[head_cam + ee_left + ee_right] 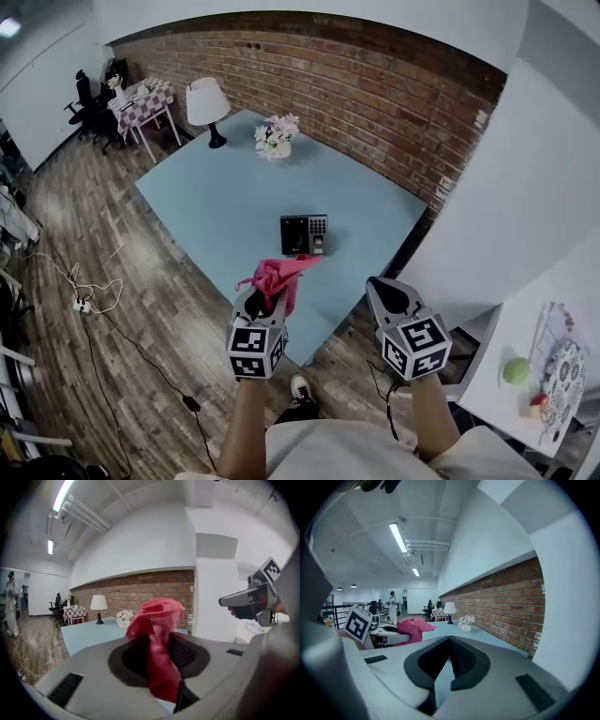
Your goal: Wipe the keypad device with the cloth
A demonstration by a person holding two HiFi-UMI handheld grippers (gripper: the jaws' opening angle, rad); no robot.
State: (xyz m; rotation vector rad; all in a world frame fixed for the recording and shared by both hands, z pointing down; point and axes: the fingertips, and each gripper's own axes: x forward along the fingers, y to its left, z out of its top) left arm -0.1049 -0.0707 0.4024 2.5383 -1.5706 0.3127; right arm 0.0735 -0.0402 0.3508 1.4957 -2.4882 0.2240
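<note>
My left tongs (266, 296) pinch the pink cloth (278, 275) just on the near side of the keypad device (304, 234) on the desk (211, 202). My right tongs (382, 289), pressed together and empty, are farther from it.

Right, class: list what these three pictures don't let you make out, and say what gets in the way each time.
Keypad device: head view, key markings too small; in neither gripper view.
Cloth: head view, its clamped part hidden inside the left gripper.
Red item beside the green ball: head view, too small to identify.
</note>
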